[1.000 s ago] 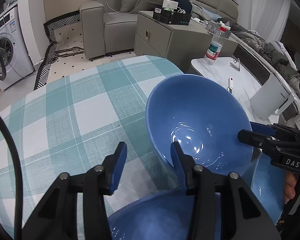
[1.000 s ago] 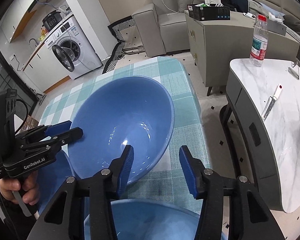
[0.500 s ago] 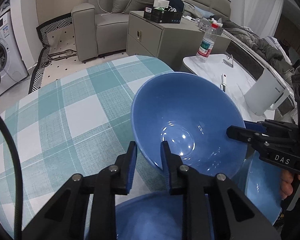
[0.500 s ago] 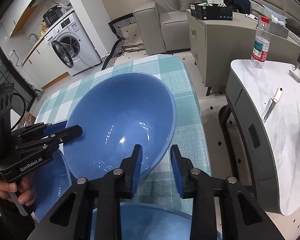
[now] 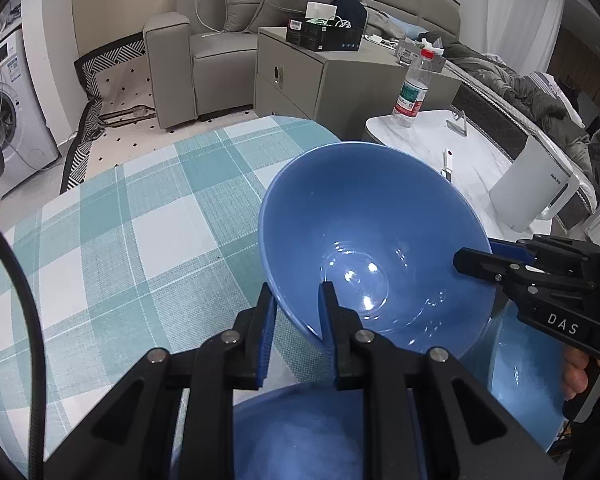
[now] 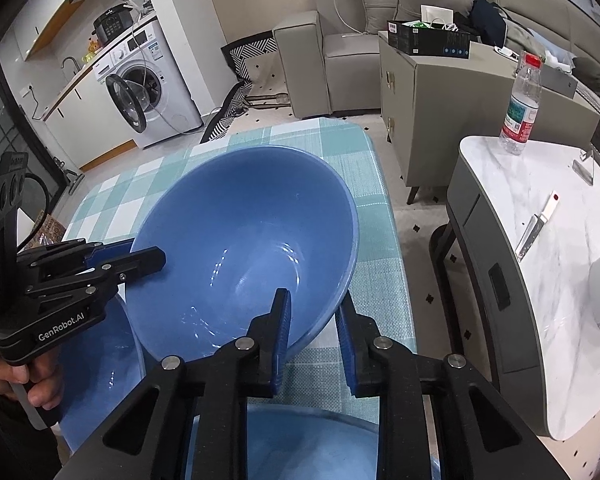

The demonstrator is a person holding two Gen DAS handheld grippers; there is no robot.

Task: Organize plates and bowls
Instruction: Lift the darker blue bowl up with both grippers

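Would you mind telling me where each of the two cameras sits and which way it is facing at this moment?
Left wrist: on the left gripper, looking down along its fingers at the large blue bowl on the checked table, sofa beyond; the right gripper and a hand show at right.
Right wrist: on the right gripper, facing the same bowl, washing machine beyond; the left gripper and a hand show at left.
Shared: the bowl, gripped on opposite rims, the table, the water bottle.

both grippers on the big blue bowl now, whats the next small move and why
Probably lift the large glossy blue bowl straight up, keeping it level. The left gripper is shut on its rim, the right gripper is closing on the opposite rim, and other blue dishes sit close below.
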